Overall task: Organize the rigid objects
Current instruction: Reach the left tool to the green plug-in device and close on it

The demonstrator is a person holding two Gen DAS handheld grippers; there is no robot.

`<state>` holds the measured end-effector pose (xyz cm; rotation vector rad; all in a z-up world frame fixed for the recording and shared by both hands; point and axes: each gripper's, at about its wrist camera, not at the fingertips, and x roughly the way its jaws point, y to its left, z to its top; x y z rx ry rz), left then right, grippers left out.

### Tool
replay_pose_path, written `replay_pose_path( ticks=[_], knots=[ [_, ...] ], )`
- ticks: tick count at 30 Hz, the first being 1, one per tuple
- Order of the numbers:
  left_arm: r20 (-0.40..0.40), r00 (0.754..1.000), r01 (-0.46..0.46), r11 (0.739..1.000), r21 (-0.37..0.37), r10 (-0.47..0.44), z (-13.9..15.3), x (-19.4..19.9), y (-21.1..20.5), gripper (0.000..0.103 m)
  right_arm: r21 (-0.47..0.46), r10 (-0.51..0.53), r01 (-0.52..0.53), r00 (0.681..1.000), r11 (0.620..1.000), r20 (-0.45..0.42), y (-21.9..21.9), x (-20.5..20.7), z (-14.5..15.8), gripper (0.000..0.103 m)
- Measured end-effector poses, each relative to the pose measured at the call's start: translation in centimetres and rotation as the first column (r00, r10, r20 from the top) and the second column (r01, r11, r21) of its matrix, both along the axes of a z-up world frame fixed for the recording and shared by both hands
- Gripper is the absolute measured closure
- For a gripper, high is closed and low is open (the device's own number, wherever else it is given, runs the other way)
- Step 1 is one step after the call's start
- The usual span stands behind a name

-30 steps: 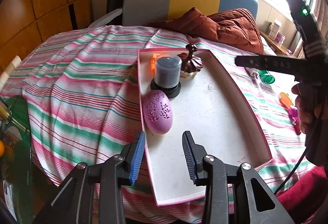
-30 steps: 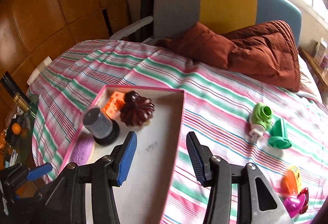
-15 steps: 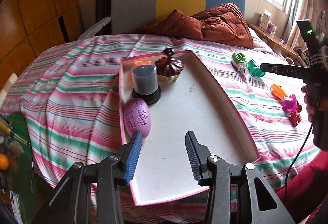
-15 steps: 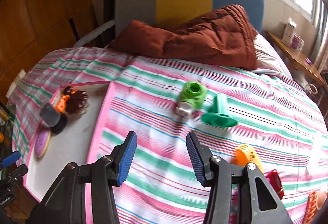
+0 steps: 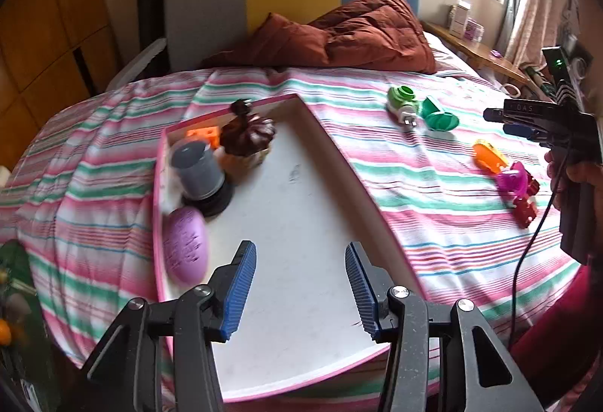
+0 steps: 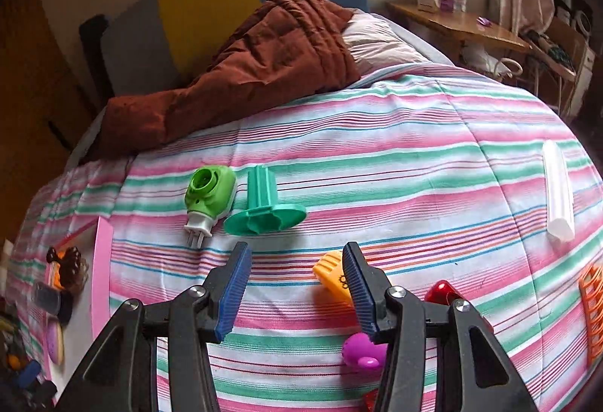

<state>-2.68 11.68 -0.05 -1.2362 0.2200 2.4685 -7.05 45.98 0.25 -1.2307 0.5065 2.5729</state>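
L gripper [image 5: 299, 284] over tray [image 5: 324, 133], fingers just opening (nothing between); R gripper [image 6: 296, 289] half-wide, empty, above bed [image 6: 395, 148].

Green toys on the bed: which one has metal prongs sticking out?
The light green plug-in; its white end has two prongs. The darker green flanged piece beside it has none.

A striped bedspread [image 6: 377, 133] carries a pink-rimmed tray [image 5: 339, 155], scattered toys and a brown quilt [image 6: 264, 46].
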Motion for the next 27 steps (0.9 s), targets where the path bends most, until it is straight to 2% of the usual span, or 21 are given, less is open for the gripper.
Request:
replay_pose_path(
  ticks=[7,16,18,19,24,27],
  knots=[
    [0.006,0.996,0.09,0.996,0.026,-0.09,0.7,-1.5,4.3,0.053,-0.057,-0.135,0.137,0.99,0.989,0.034,2.8,0.8,-0.4,0.052],
    [0.069,0.985,0.154,0.987,0.048,-0.157,-0.1,-5.6,9.9,0.052,-0.119,-0.167,0.169,0.985,0.978,0.03,3.8,1.2,-0.4,0.052],
    [0.082,0.983,0.159,0.986,0.05,-0.162,-0.4,-6.9,11.2,0.036,-0.127,-0.162,0.164,0.986,0.978,0.03,3.8,1.2,-0.4,0.052],
    [0.086,0.984,0.153,0.987,0.052,-0.158,-0.6,-7.7,11.8,0.033,-0.131,-0.157,0.16,0.987,0.978,0.03,3.7,1.2,-0.4,0.052],
    [0.113,0.981,0.153,0.987,0.052,-0.158,-1.3,-11.4,14.8,0.03,-0.154,-0.131,0.135,0.991,0.979,0.034,3.3,0.7,-0.5,0.047],
    [0.117,0.979,0.162,0.986,0.04,-0.166,-1.8,-13.4,16.7,0.025,-0.162,-0.125,0.129,0.992,0.978,0.036,3.3,0.5,-0.6,0.046]
  ],
)
